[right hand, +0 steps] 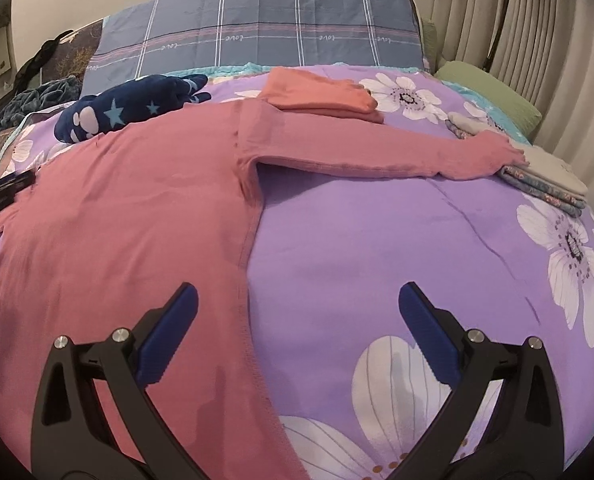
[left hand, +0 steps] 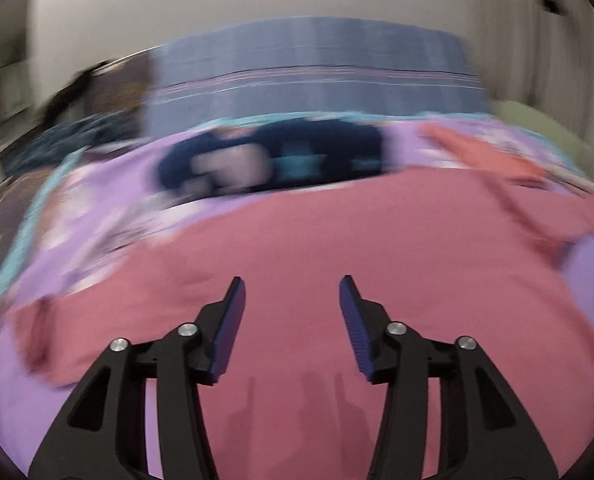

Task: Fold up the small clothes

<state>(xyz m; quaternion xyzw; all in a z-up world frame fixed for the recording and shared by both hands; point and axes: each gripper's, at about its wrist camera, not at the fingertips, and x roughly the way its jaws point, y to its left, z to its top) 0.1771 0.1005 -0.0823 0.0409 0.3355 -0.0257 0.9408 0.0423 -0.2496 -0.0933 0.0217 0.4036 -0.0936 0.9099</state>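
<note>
Task thing: a pink long-sleeved shirt (right hand: 137, 208) lies spread flat on the bed (right hand: 377, 248), on a purple flowered cover.
Shirt layout: in the right wrist view the body fills the left half, and one sleeve (right hand: 377, 152) stretches out toward 2 o'clock, its cuff resting on a small stack of folded cloths (right hand: 545, 180).
Left claw (left hand: 293, 320): open, with nothing between the pads; it hovers over the middle of the shirt body. This view is blurred.
Right claw (right hand: 297, 320): open and empty; it straddles the shirt's side hem, one finger over pink fabric, the other over the bed cover.
Other things: a folded orange garment (right hand: 321, 92) lies at 12 o'clock from the sleeve, a dark blue star-patterned piece (right hand: 133, 108) at 11 o'clock, and a grey-blue checked pillow (right hand: 257, 28) behind both.
Step in hand: the shirt looks laid out and the folding proper not yet begun; both claws seem to be lining up for a first grip.
Next move: probably bring the outstretched sleeve across the body, which calls for pinching fabric near the cuff or shoulder seam and lifting it clear of the stack without dragging the cloths.
</note>
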